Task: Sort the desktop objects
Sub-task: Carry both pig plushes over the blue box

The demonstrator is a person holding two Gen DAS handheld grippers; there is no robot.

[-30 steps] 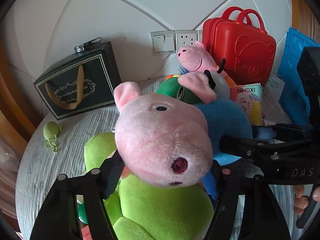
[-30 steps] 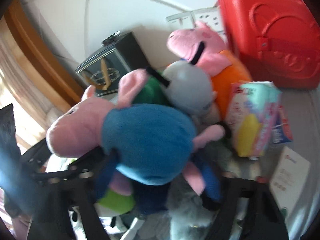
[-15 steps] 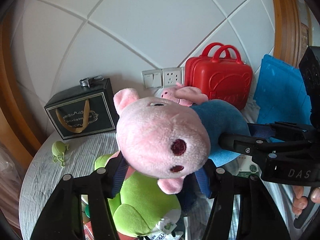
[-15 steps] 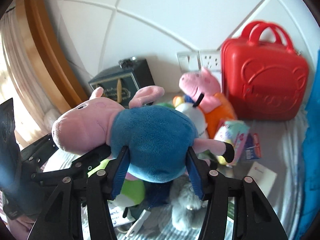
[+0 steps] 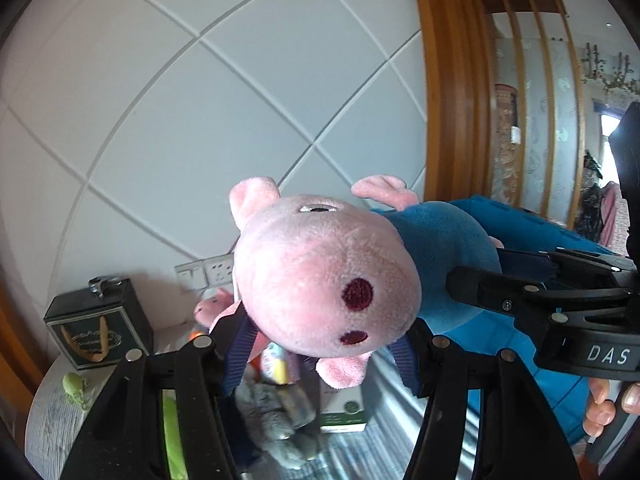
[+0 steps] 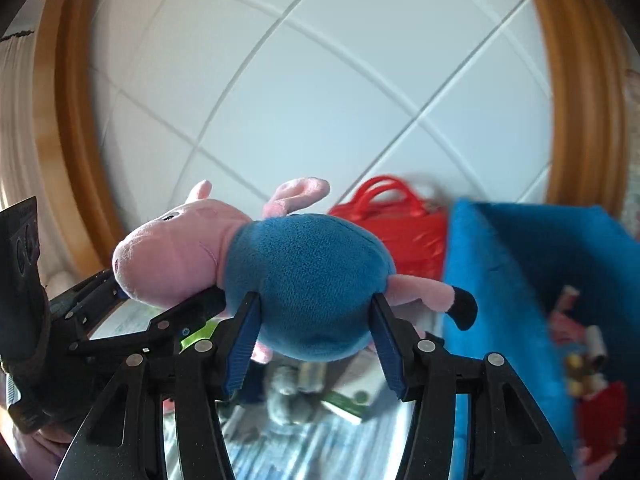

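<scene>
A plush pig with a pink head (image 5: 320,272) and a blue body (image 6: 308,288) hangs in the air, high above the table. My left gripper (image 5: 324,344) is shut on its head. My right gripper (image 6: 312,340) is shut on its blue body and also shows in the left wrist view (image 5: 500,292). The pig lies level, with its head to the left in the right wrist view. A blue fabric bin (image 6: 512,280) stands to the right, close beside the pig's feet.
On the striped tablecloth (image 5: 52,412) below lie a grey plush (image 5: 280,420), a white-and-green box (image 5: 344,408), a green plush (image 5: 170,432), a second pink pig (image 5: 212,308) and a small green toy (image 5: 74,384). A dark gift bag (image 5: 100,328) and red case (image 6: 392,224) stand at the wall.
Both grippers have lifted the pig well above the table and swung it right toward the blue bin. The table things have dropped low in both views.
</scene>
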